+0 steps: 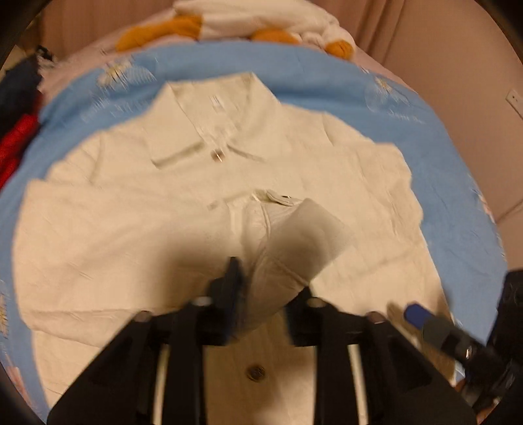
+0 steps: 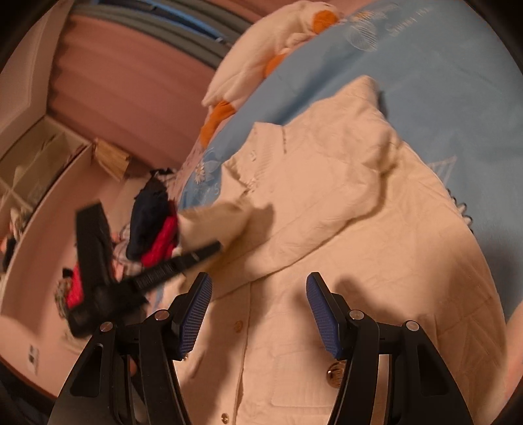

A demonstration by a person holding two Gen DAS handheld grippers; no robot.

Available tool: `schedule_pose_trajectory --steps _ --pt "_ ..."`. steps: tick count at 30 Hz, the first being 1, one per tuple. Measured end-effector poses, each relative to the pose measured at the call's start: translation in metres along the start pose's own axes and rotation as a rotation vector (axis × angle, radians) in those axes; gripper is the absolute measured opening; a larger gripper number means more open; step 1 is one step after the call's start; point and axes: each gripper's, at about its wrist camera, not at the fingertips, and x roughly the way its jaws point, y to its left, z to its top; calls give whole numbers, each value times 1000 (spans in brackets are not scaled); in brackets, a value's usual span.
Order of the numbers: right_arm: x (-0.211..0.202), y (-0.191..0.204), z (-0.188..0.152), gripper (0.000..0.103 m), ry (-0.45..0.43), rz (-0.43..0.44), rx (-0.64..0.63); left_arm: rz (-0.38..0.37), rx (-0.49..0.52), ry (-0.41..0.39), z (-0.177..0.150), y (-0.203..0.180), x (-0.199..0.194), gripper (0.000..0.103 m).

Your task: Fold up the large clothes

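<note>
A cream button-up jacket (image 1: 294, 170) lies front up on a blue bedspread (image 1: 310, 72), collar at the far end. My left gripper (image 1: 271, 278) is shut on the jacket's sleeve cuff (image 1: 284, 248) and holds it lifted over the jacket's front. In the right wrist view the left gripper (image 2: 209, 250) holds that cuff (image 2: 212, 222) above the jacket's left side. My right gripper (image 2: 258, 310) is open and empty, hovering over the jacket's button placket (image 2: 248, 327). The right gripper also shows at the lower right of the left wrist view (image 1: 434, 327).
A white and orange plush toy (image 1: 228, 26) lies at the head of the bed. A pile of dark and red clothes (image 2: 153, 229) sits on the floor beside the bed. Curtains (image 2: 130, 81) and a shelf unit (image 2: 32, 163) stand beyond.
</note>
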Motion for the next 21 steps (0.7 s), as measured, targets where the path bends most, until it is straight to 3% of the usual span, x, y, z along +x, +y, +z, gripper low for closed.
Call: schedule_pose_trajectory --steps 1,2,3,6,10,14,21 --pt "0 -3 1 65 -1 3 16 -25 -6 -3 -2 0 -3 62" --pt "-1 -5 1 68 -3 4 35 -44 -5 -11 -3 1 -8 86" --pt "-1 -6 2 70 -8 9 50 -60 5 -28 -4 1 -15 90" --pt "0 -5 3 70 0 26 67 -71 23 -94 -7 3 -40 90" --pt "9 7 3 70 36 36 57 -106 -61 -145 -16 33 -68 90" --pt "29 23 4 70 80 -5 8 -64 -216 -170 -38 92 -94 91" --pt "71 34 6 70 138 -117 -67 29 -387 -186 -93 178 -119 91"
